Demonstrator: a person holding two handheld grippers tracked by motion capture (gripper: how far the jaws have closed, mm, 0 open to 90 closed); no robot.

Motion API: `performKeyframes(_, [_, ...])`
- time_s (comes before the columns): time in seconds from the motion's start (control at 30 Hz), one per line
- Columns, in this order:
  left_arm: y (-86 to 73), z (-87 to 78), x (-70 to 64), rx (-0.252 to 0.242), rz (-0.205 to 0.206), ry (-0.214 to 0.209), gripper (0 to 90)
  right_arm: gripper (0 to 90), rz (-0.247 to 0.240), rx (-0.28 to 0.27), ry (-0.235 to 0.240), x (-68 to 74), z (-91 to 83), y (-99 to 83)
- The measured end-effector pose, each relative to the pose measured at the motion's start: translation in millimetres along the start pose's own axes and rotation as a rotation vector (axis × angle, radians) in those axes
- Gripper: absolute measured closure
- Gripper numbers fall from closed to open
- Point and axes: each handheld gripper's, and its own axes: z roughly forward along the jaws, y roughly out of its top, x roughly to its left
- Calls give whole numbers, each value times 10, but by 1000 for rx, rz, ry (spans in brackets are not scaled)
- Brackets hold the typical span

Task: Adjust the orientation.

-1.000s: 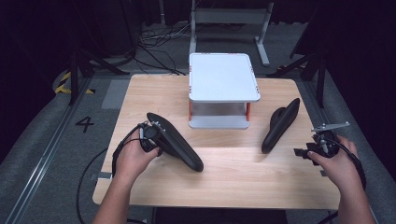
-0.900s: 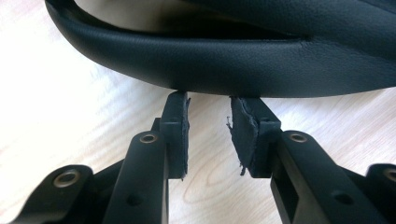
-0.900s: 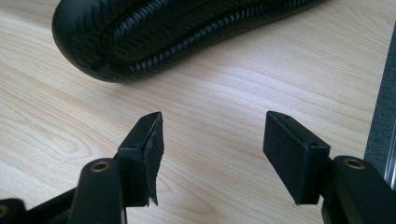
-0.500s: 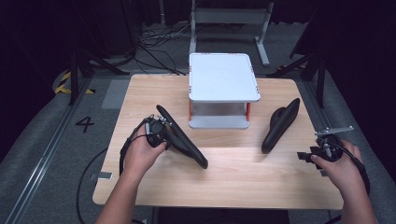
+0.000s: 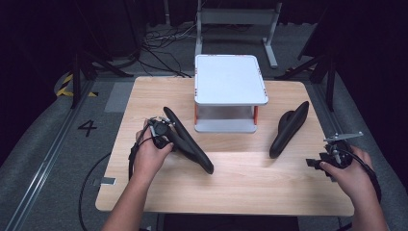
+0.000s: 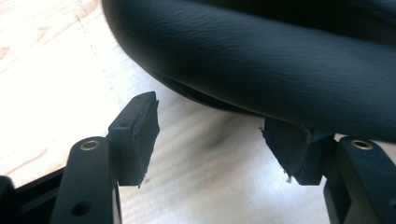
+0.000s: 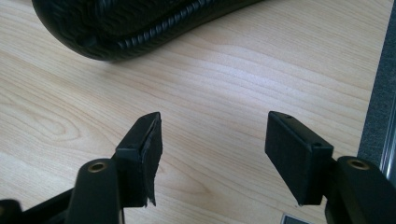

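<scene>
table (image 5: 240, 187): stand (image 5: 230, 79) rear-centre | left saddle (image 5: 187, 140) before-left of stand | right saddle (image 5: 288, 129) before-right

A light wooden table (image 5: 144, 96) with rounded corners fills the middle of the high view, lit brightly from above while the surroundings fall into near darkness. Grey carpeted floor (image 5: 57, 144) surrounds it, with a white number 4 (image 5: 87, 127) marked at the left and a metal floor rail (image 5: 36, 168) running diagonally through the lower left. Yellow-black hazard tape (image 5: 65, 84) lies at the left edge. Loose cables (image 5: 163, 41) tangle at the upper centre beside a grey metal frame (image 5: 238, 17), and black stand legs (image 5: 89, 65) rise at the upper left
</scene>
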Motion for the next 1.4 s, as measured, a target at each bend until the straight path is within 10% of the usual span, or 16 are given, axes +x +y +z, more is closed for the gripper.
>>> performKeyframes(0.5, [107,86,14,-62,-60,-98,663,371,-2,19,-20,-14,15,-98])
performKeyframes(0.93, [241,60,-362,-146,48,-129,499,363,-36,29,-11,41,72,-71])
performKeyframes(1.3, [271,112,-367,-156,-36,-147,346,358,-48,40,-16,58,91,-80])
performKeyframes(1.4, [278,107,-360,-133,-59,-72,252,354,-55,41,-16,69,93,-83])
